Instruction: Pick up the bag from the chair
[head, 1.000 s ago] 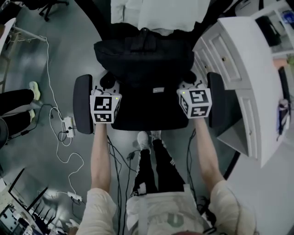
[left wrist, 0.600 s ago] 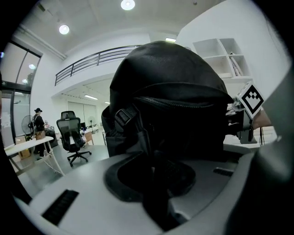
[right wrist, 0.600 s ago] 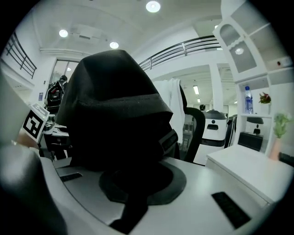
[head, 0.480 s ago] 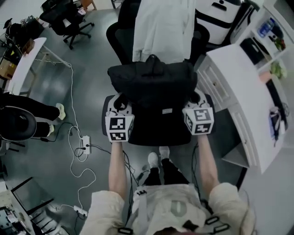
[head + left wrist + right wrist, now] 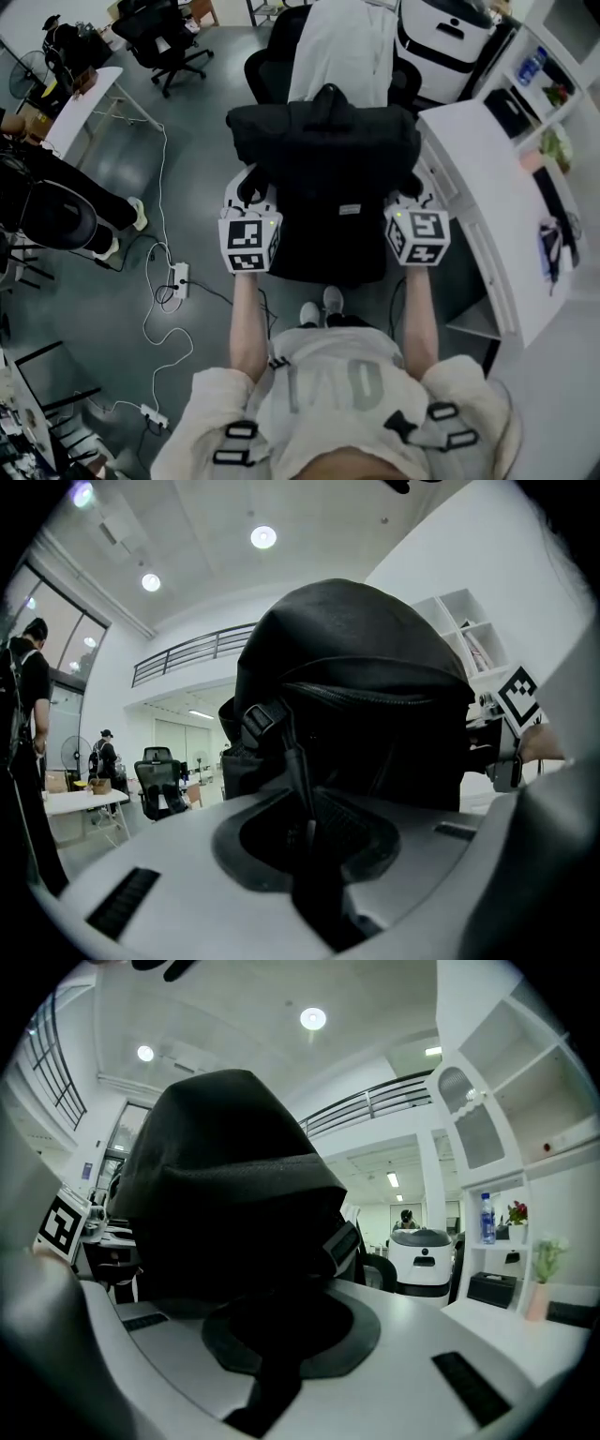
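Our left hand-held gripper (image 5: 249, 192) and our right hand-held gripper (image 5: 411, 190) are each clenched on one side of the bag (image 5: 323, 173), pinching its black strap and fabric. Within the last second we have raised both, and the bag has come up off the chair (image 5: 265, 70). It now hangs between them, so we judge the pickup nearly done. We count one bag, two hand-held grippers and one chair just behind the bag.

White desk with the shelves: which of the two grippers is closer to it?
Right. The right gripper is shut on the side of the black bag next to the white desk. The left gripper grips the bag's opposite side, with the bag between it and the desk.
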A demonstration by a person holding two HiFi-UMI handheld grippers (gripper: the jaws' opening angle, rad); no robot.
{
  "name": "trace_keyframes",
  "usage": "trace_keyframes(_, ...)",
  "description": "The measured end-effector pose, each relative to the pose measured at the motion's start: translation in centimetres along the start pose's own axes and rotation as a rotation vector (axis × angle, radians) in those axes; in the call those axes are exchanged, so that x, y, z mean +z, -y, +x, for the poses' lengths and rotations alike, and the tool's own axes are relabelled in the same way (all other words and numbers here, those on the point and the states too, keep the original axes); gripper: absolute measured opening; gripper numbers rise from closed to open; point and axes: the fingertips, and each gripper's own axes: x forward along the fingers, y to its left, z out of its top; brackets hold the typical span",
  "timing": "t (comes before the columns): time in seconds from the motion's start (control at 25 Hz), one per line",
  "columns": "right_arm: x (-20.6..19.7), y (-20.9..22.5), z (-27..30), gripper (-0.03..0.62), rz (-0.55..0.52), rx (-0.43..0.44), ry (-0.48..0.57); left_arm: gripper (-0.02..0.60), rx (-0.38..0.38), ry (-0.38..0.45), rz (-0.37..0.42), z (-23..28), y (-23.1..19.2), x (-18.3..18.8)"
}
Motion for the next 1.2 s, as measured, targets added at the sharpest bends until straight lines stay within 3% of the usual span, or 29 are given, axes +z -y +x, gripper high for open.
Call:
trace_keyframes(0.24, 1.8, -1.4, -2.2, 0.026, 0.007, 0.032, 0.059, 0.064, 0.037, 0.034, 0.021, -3.3, 0.0, 2.1)
trace_keyframes(0.52, 0.2, -2.9, -5.6, 0.026, 0.007, 0.03, 0.054, 0.064, 0.045, 0.013, 0.007, -6.2, 1.3, 0.7)
trace_keyframes(1.2, -1.0, -2.1, -6.4, 0.026, 0.046, 0.012, 0.054, 0.064, 0.05, 0.029, 0.021, -5.8, 2.2, 0.2)
